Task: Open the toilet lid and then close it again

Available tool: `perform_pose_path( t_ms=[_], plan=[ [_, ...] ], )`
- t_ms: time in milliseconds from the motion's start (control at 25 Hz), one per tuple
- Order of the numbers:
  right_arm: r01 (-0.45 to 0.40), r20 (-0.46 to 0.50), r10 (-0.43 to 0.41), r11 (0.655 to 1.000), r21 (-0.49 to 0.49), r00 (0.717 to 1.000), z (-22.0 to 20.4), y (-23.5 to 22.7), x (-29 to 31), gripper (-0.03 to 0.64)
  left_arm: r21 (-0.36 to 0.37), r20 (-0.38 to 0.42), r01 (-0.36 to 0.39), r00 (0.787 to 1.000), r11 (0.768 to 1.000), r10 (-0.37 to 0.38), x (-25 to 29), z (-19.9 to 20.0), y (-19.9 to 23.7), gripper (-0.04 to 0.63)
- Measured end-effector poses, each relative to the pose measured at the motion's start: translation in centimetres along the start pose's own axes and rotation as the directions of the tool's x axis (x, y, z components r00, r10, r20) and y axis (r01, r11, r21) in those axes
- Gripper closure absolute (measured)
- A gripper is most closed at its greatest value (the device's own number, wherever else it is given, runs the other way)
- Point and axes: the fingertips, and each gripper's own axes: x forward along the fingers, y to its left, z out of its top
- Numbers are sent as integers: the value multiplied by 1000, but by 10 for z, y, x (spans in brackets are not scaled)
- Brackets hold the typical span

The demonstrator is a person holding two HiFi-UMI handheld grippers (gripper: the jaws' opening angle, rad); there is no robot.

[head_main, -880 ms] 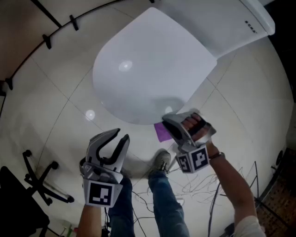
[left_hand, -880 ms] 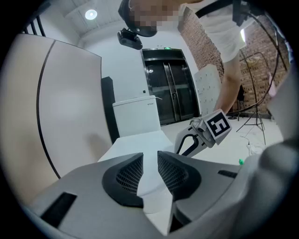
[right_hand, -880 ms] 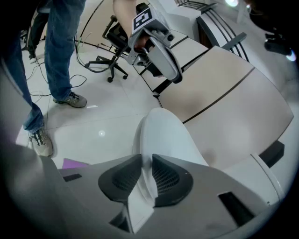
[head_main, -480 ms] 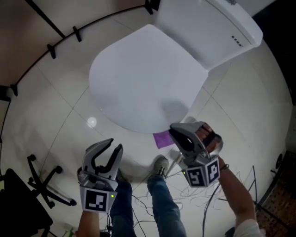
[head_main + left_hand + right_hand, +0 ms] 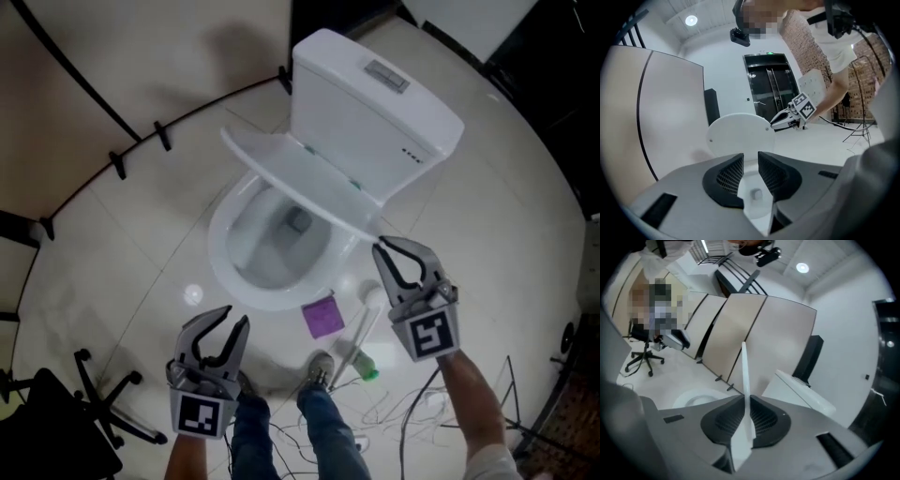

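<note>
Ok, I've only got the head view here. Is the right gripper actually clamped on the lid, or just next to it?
Observer: Clamped. In the right gripper view the lid's thin edge runs between the jaws of the right gripper, and both press on it.
Operator: And the left one?
Observer: The left gripper has its jaws apart, with nothing between them.
Operator: How far up is the lid?
Observer: Near upright. In the right gripper view its edge runs almost straight up, and the left gripper view looks flat onto its round face.
</note>
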Motion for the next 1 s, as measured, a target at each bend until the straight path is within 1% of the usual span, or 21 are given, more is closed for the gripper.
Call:
perform_pose_path(
  t_ms=[120,200,280,320,400,480,560,640,800,880,960,1000],
  plan=[
    [74,7,-76,990,116,997,1,-49,8,578,8,15,-4,1000,1000,4,5,20,8,505],
    [100,-12,-99,981,166,995,-4,-77,14,580,0,19,-2,1000,1000,2,10,30,10,505],
    [122,-40,-115,965,233,993,-11,-103,20,583,-25,29,2,1000,1000,-1,16,38,10,505],
    [137,-56,-126,951,277,990,-15,-115,23,584,-42,32,4,999,999,-3,19,41,10,505],
    [180,-91,-157,912,370,983,-24,-142,28,584,-62,37,9,999,998,-7,24,47,10,505],
    [223,-124,-187,868,444,974,-37,-168,34,583,-63,32,15,999,998,-13,27,53,10,505],
    [256,-151,-208,832,492,966,-46,-187,38,583,-51,14,22,1000,998,-22,29,56,9,505],
    [269,-167,-212,815,513,963,-50,-194,39,583,-39,9,25,1000,999,-25,31,60,9,505],
    [271,-178,-207,802,532,962,-51,-194,39,583,-42,9,22,1000,999,-22,31,69,13,505],
    [267,-179,-200,790,552,963,-52,-194,41,580,-46,15,19,1000,999,-18,29,74,16,505],
    [246,-170,-181,774,583,969,-54,-193,41,573,-79,35,7,999,997,-5,28,81,21,505],
    [243,-168,-177,770,590,970,-55,-193,39,558,-106,40,1,999,994,4,27,84,25,505]
  ],
)
